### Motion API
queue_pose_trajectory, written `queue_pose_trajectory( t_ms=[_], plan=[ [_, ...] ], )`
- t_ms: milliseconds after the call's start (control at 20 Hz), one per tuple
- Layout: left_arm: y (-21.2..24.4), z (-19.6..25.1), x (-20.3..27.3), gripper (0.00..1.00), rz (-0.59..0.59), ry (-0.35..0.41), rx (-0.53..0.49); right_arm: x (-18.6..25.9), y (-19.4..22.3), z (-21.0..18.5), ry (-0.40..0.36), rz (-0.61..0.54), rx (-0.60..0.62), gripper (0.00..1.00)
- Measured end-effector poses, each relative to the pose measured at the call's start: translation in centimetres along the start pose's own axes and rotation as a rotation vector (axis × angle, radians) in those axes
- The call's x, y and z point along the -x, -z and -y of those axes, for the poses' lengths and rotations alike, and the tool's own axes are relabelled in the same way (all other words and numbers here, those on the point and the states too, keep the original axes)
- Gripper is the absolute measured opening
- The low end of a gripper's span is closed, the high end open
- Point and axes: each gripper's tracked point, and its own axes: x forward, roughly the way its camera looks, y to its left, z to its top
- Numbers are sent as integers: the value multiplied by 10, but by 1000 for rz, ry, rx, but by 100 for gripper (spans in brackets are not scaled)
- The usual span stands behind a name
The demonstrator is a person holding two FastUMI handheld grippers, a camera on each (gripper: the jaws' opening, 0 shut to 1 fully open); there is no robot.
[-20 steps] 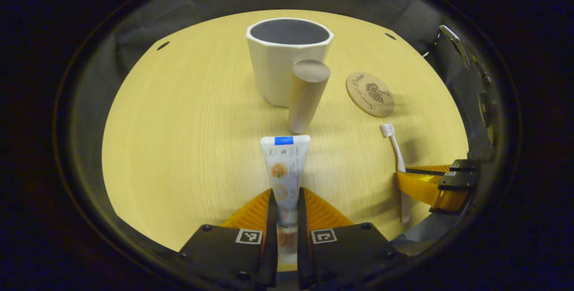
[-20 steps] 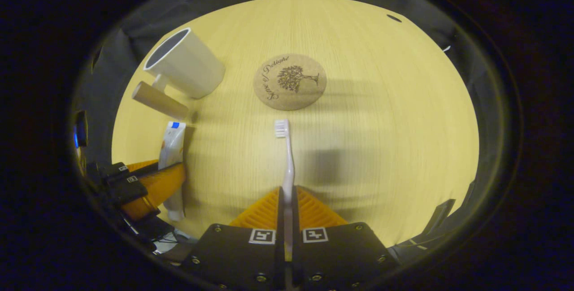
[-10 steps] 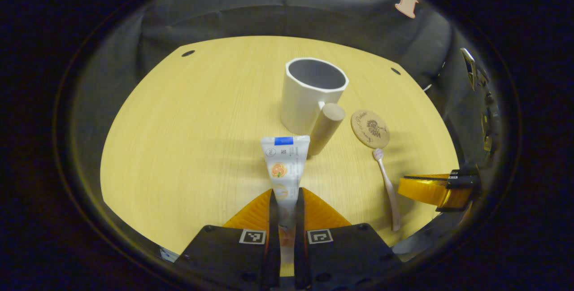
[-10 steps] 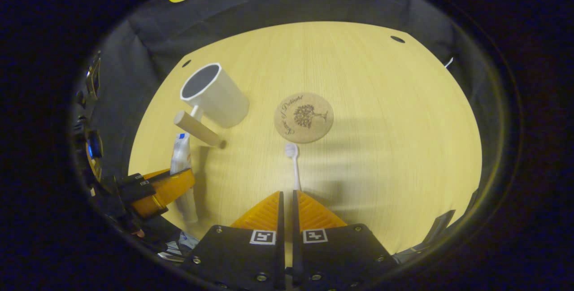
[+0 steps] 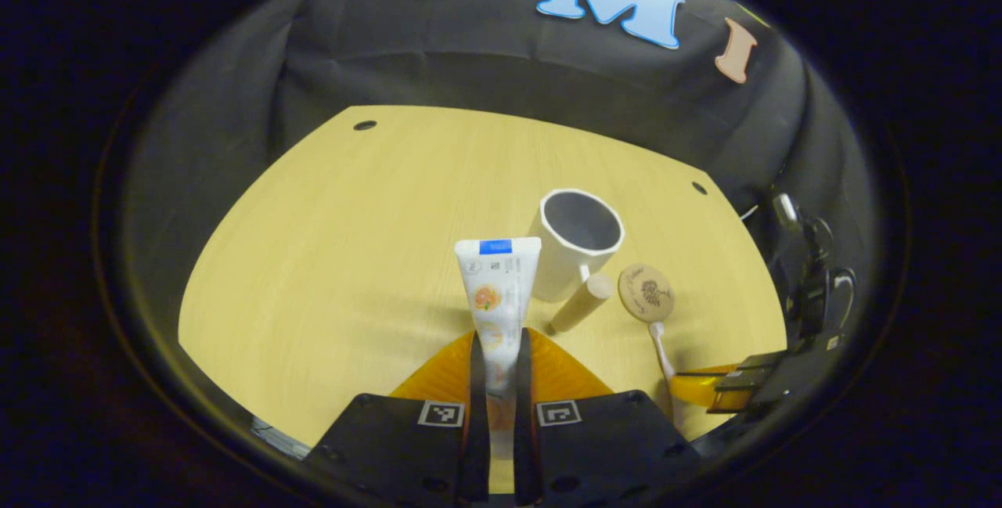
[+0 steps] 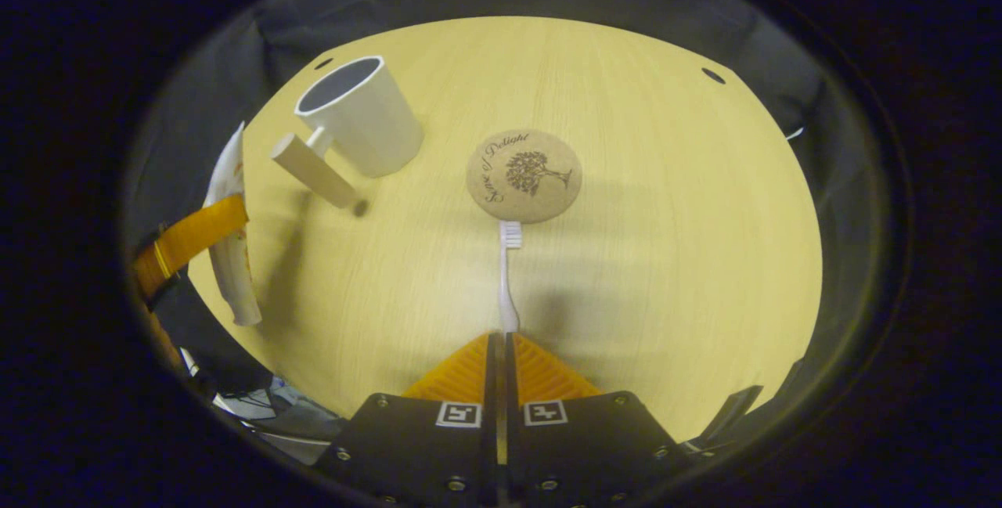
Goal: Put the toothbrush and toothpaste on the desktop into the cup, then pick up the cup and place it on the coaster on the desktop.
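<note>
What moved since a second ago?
Both tongs rose from the pale wooden table, lifting the white toothpaste tube in the left tongs and the white toothbrush in the right tongs. The white cup and round cork coaster stayed put.

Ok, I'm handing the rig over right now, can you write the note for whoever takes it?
Left gripper: shut on the toothpaste, held clear of the desktop.
Right gripper: shut on the toothbrush, bristle end pointing forward toward the coaster.
Cup: upright and empty, on the desktop beside the coaster, not on it; its wooden handle sticks out toward the grippers.
Done: both items gripped.
Left: drop the toothpaste and toothbrush into the cup, then pick up the cup and set it on the coaster.
</note>
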Motion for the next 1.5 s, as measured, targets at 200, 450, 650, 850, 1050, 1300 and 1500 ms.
queue_pose_trajectory(
  t_ms=[200, 450, 650, 850, 1050, 1300, 1500],
  plan=[
    [-21, -3, 9, 19, 42, -4, -29, -8, 4, 2, 16, -33, 16, 2],
    [-19, 3, 3, 19, 34, 9, -30, 8, 5, 4, 29, -7, 31, 6],
    [-24, 7, 3, 19, 34, 17, -30, 4, 6, 18, 93, -18, 59, 8],
    [-28, 8, 5, 19, 36, 20, -37, -6, 5, 18, 101, -38, 66, 12],
    [-26, 11, 5, 19, 24, 31, -37, -10, 4, 17, 68, -66, 37, 13],
    [-25, 11, 4, 19, 13, 33, -36, -14, 2, 12, 41, -94, 19, 17],
    [-28, 11, 4, 19, 19, 32, -37, -3, -4, 14, 50, -50, -13, 8]
  ],
)
